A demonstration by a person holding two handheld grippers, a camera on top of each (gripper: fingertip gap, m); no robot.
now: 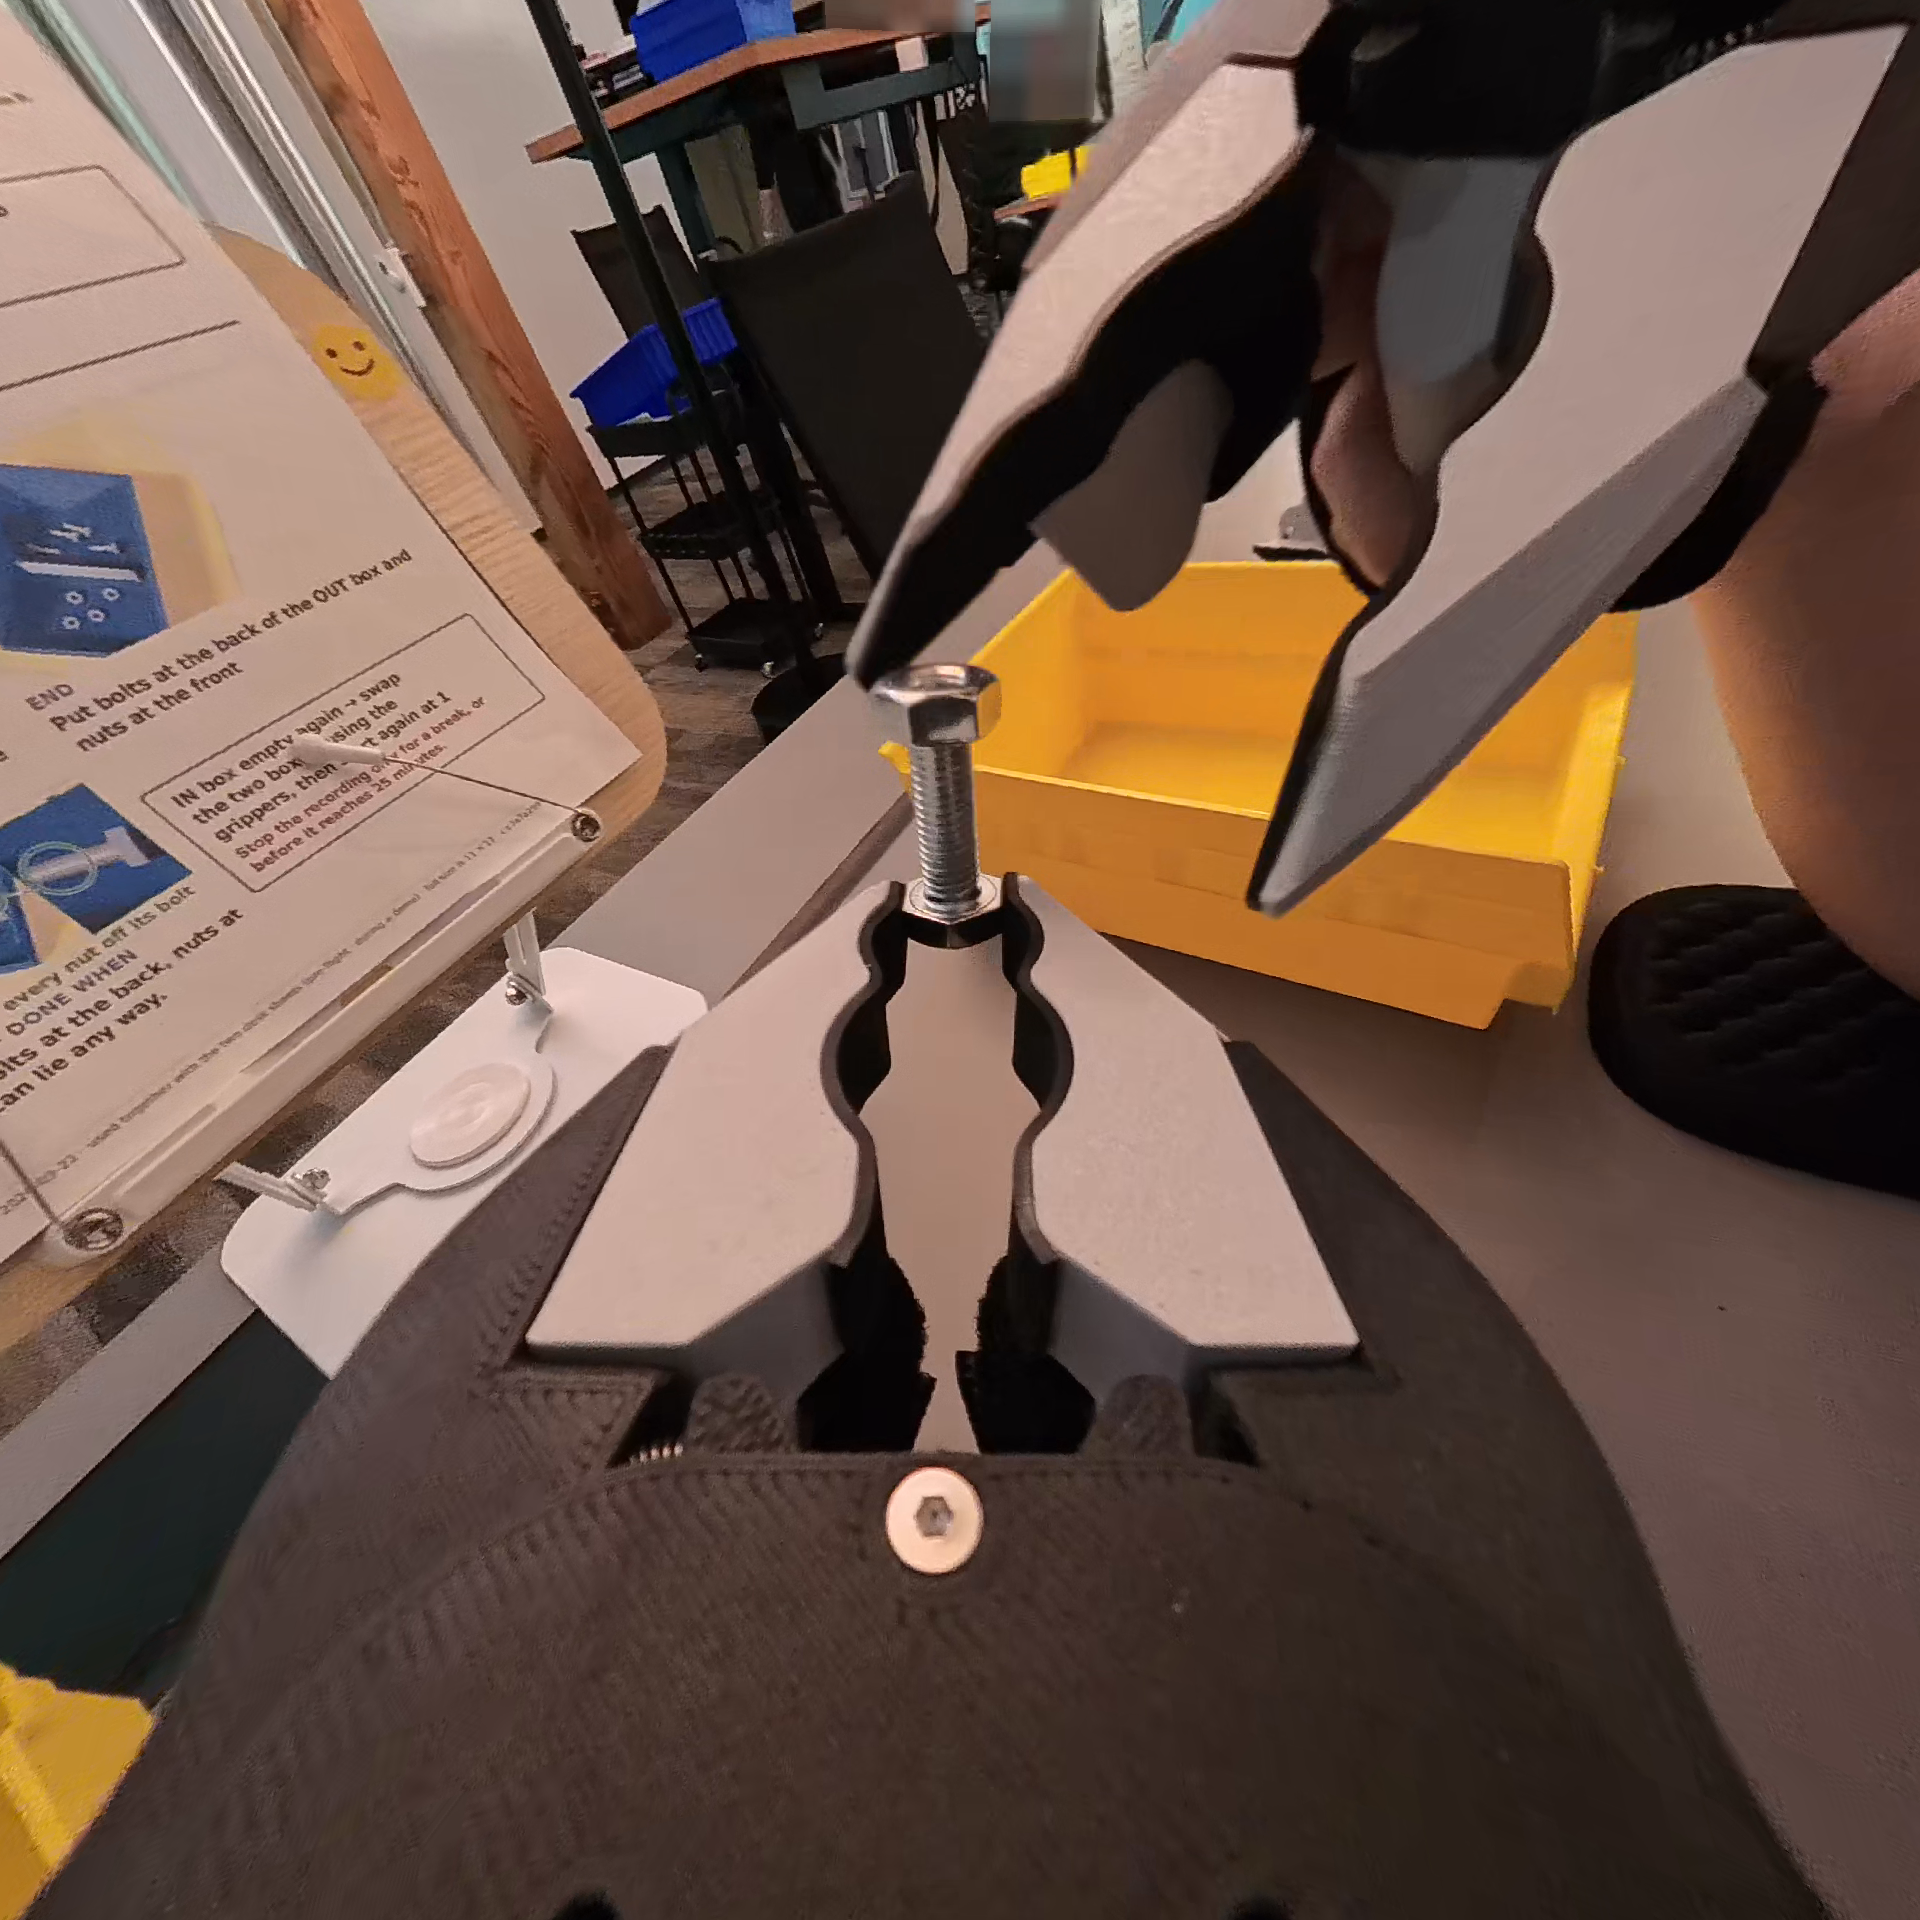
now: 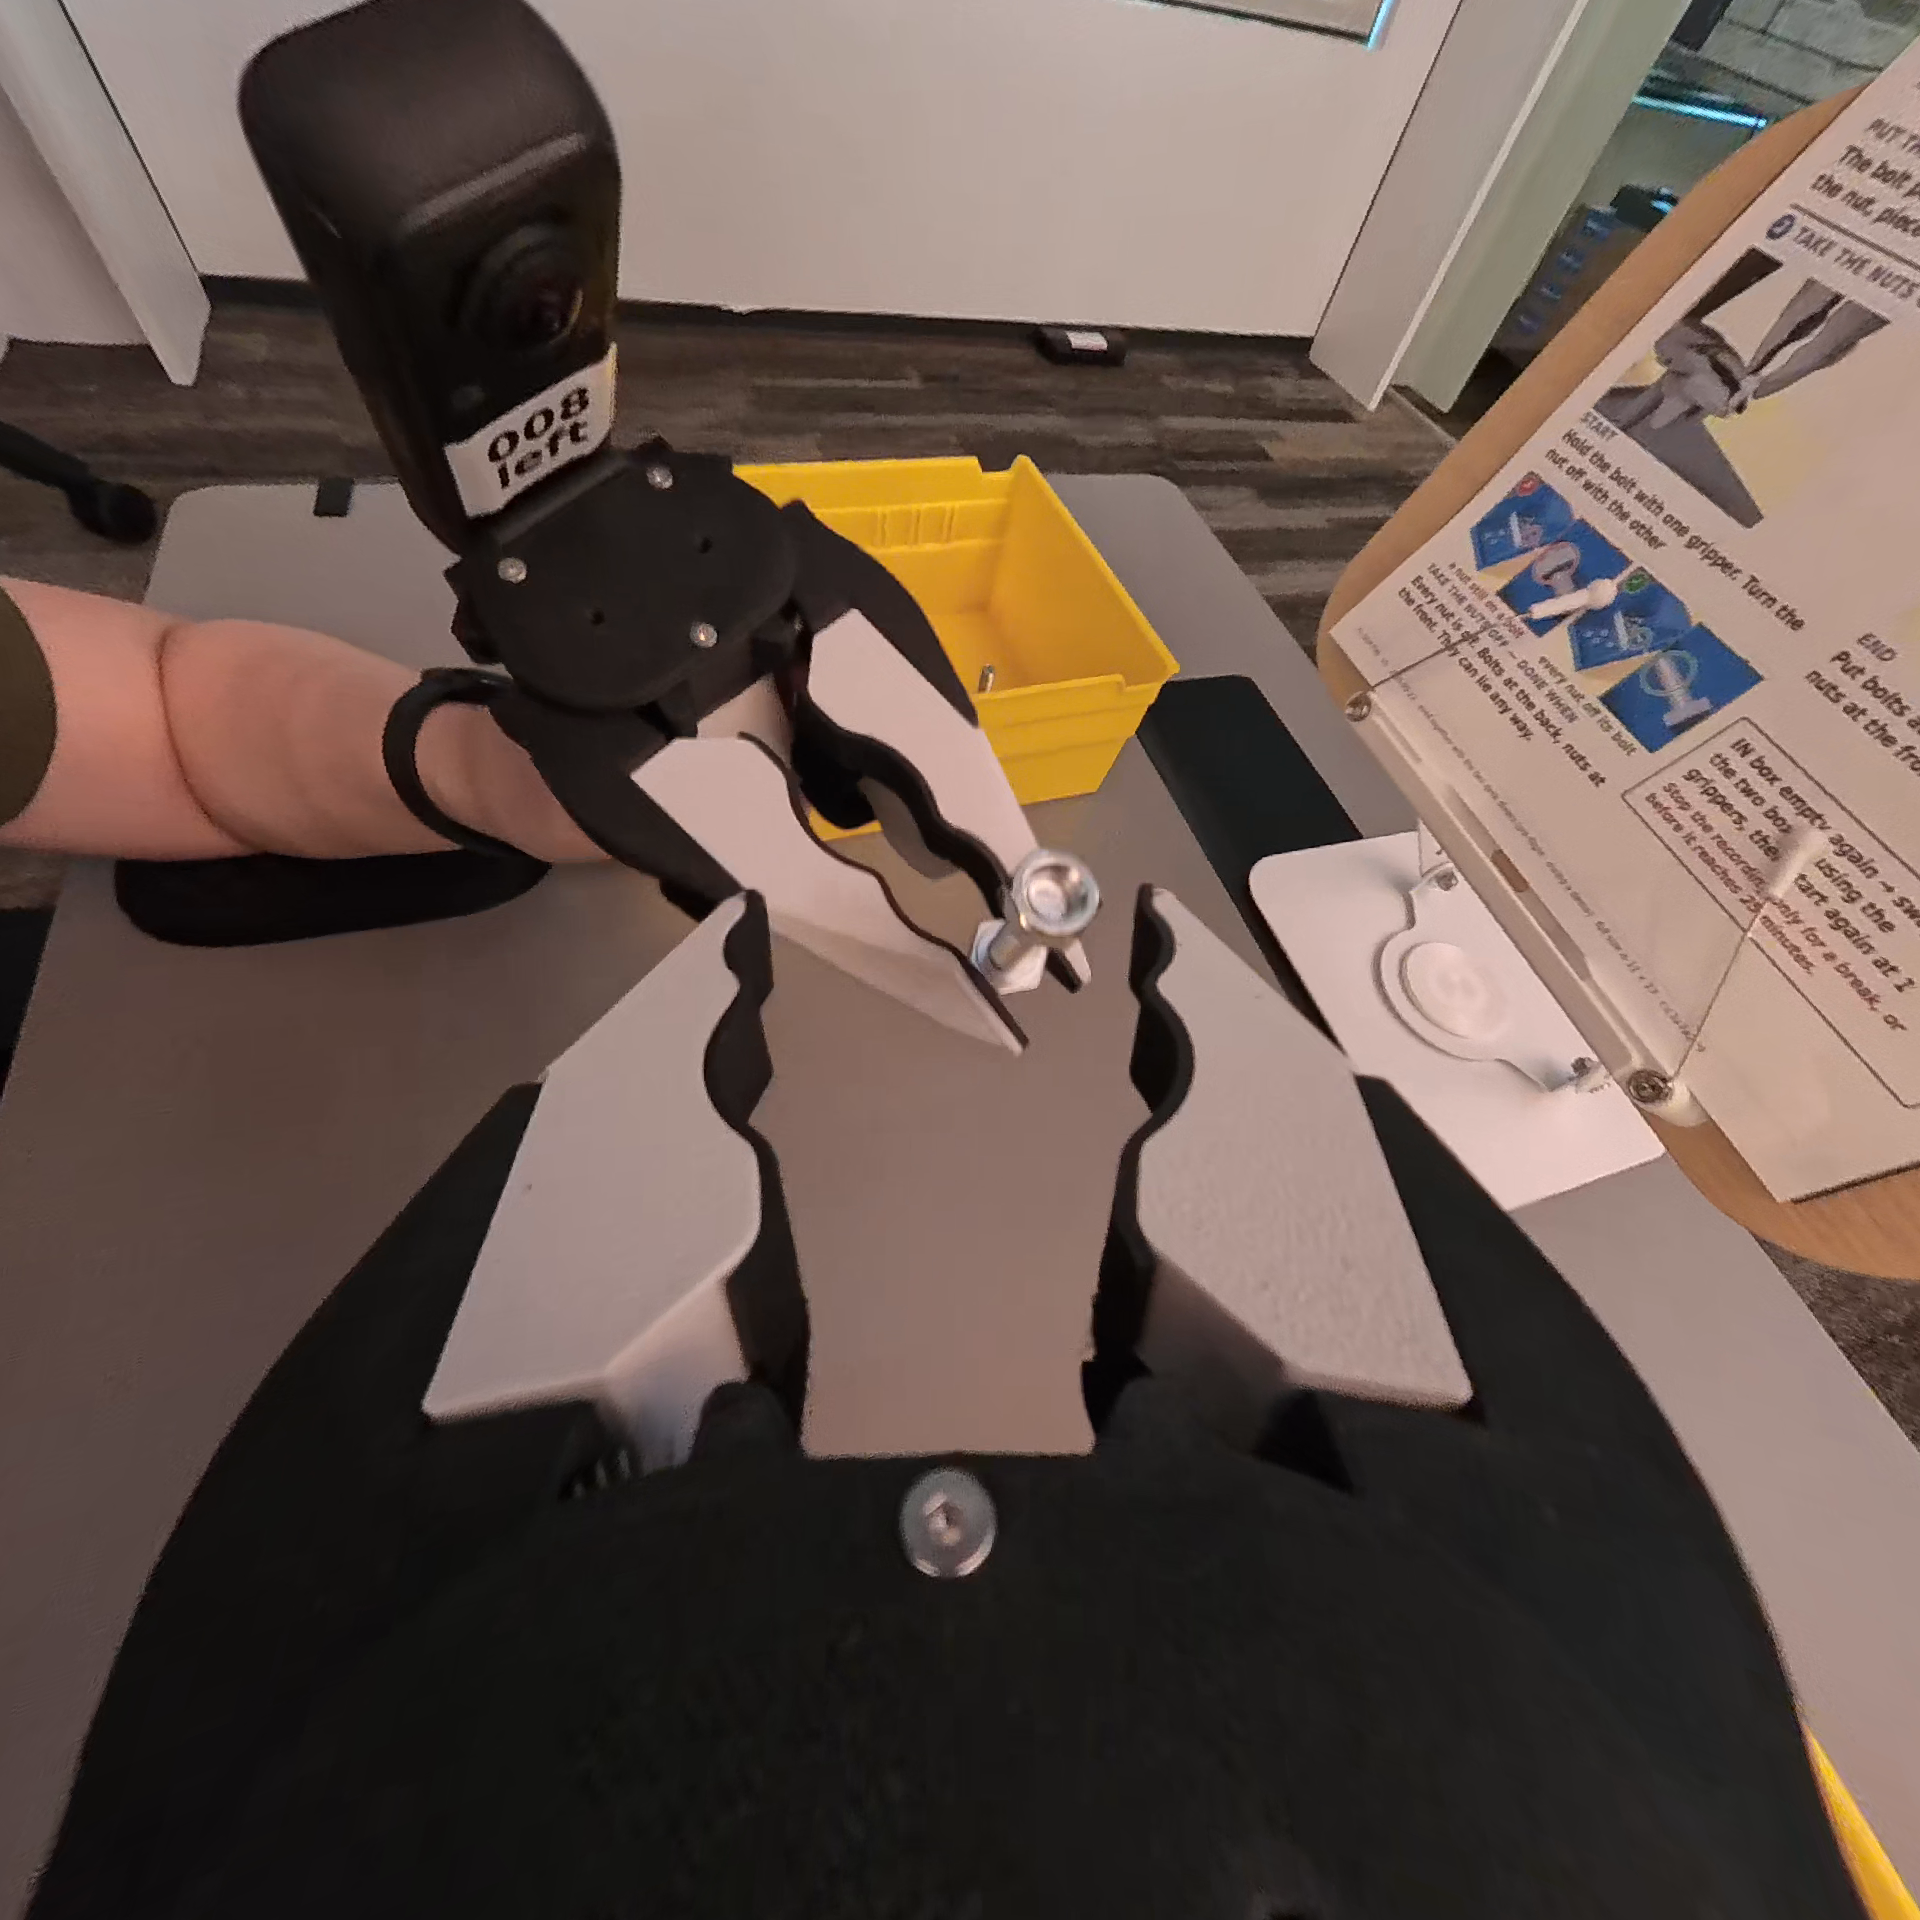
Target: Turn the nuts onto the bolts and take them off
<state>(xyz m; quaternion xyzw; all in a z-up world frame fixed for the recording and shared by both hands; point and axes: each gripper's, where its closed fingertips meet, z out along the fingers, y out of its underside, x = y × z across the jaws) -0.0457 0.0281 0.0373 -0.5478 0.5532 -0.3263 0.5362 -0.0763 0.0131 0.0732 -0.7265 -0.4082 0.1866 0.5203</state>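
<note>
So the left gripper [image 1: 951, 906] has its jaws clenched on the nut [image 1: 951, 912], with the bolt [image 1: 940, 790] standing straight up out of it, over the grey desk [image 1: 1455, 1195]. Right gripper [image 2: 945, 925] hangs wide apart around the bolt head, one fingertip [image 1: 883, 649] just touching it. Yellow bin [image 1: 1299, 748] sits behind.
</note>
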